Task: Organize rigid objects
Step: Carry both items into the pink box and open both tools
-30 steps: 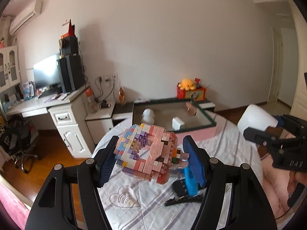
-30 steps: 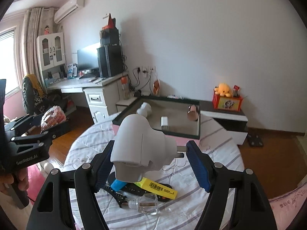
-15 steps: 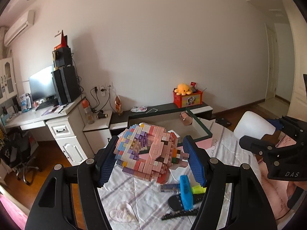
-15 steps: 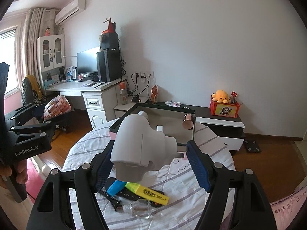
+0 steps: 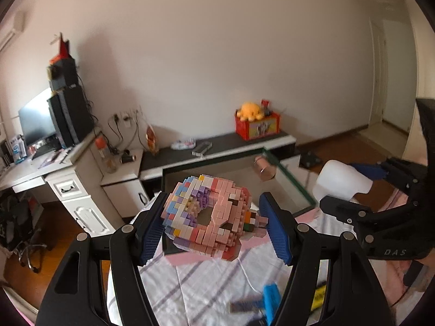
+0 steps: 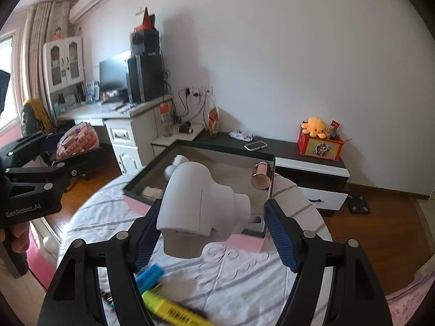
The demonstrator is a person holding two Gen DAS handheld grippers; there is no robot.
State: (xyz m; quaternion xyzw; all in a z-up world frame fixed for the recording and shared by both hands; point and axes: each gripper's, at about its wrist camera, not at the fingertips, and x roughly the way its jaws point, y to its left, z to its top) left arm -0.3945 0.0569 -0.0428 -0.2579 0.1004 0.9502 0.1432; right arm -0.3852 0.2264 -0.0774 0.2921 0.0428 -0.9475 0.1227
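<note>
Both loads carried toward the box. The left hand-held gripper (image 5: 210, 224) pinches a ring-shaped model of small pastel building bricks (image 5: 209, 217) between its blue ribbed pads, one pad on the pale-blue flank and the other against a short stub of bricks that sticks out on the opposite side; the model hangs clear of the striped cloth of the tabletop (image 5: 201, 282), just short of the near wall of the shallow dark-rimmed box (image 5: 293, 183). The right hand-held gripper (image 6: 209, 226) clamps a white moulded plastic piece (image 6: 201, 209), a rounded body narrowing to a neck; its left pad plainly bears on the body, while contact at the right pad is hidden by the neck. This load too is off the cloth, in front of the same box (image 6: 152, 168), whose floor already holds a copper-coloured can (image 6: 261, 175) at the far right and some small white items at the left. A blue marker (image 6: 149, 277) and a yellow highlighter (image 6: 171, 309) lie on the cloth below the right-hand tool, not yet collected. To do the step well, each load should probably clear the near rim before it is lowered, and the open middle of the box floor looks the safest target, apart from the can and the white items. The brick ring, gripped partly by its stub, seems the more fragile hold: a level carry, a gentle set-down and a slow release would likely spare it. Lowering one tool at a time would keep the two from meeting over the box.
</note>
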